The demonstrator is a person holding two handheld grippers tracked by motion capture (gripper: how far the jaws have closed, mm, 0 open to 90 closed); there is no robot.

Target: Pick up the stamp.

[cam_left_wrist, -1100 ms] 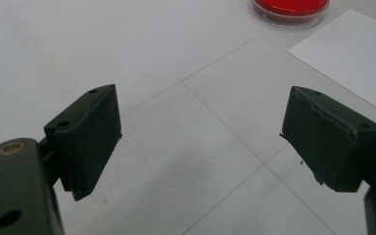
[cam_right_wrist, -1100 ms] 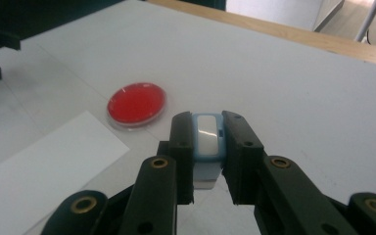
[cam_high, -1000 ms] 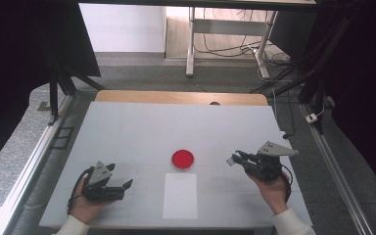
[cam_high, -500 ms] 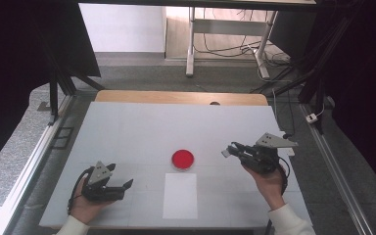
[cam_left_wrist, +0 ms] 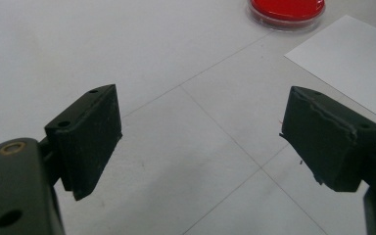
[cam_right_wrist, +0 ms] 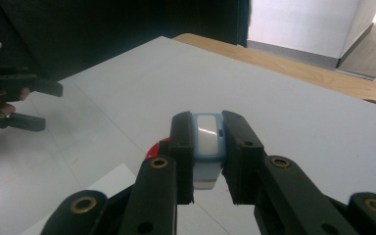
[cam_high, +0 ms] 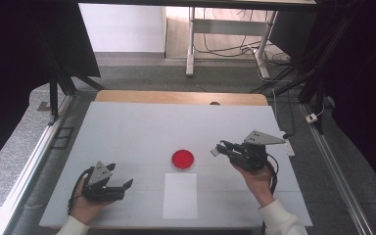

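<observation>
Right claw point(cam_right_wrist: 207, 147) clamped on pale-blue block point(cam_right_wrist: 207, 142), carried near red dish point(cam_high: 182, 159); placing judged pending. Left claw point(cam_left_wrist: 200, 139) agape, empty.

One red dish point(cam_high: 182, 159), one white paper sheet point(cam_high: 180, 195), one small blue-and-white block point(cam_right_wrist: 207, 142), two grippers point(cam_high: 108, 188) point(cam_high: 217, 149)

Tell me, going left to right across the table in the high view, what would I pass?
Left gripper → red dish → small white-and-blue object clamped in the right gripper. The white paper sheet lies just below the dish, so I leave it out.
</observation>
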